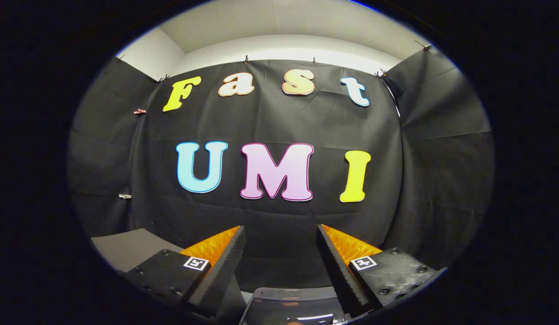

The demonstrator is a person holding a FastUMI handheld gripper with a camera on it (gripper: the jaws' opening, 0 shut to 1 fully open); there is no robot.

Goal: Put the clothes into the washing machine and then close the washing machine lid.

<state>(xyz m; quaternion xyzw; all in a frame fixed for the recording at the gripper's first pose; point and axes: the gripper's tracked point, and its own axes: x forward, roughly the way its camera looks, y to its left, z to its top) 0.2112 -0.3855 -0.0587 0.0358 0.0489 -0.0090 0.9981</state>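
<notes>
Tongs released, held level and aimed at the black cloth wall of the booth, the two fingers spread wide apart with nothing between them. Just below and between the fingers, the near edge of the washing machine: a dark, glossy top panel with rounded corners, catching a streak of light; open or shut lid, cannot tell from here. Off beyond the left finger, a flat grey surface, perhaps a worktop, running back to the cloth. Above the cloth, pale wall and ceiling. Small clips pinning the cloth along its top and left side.
</notes>
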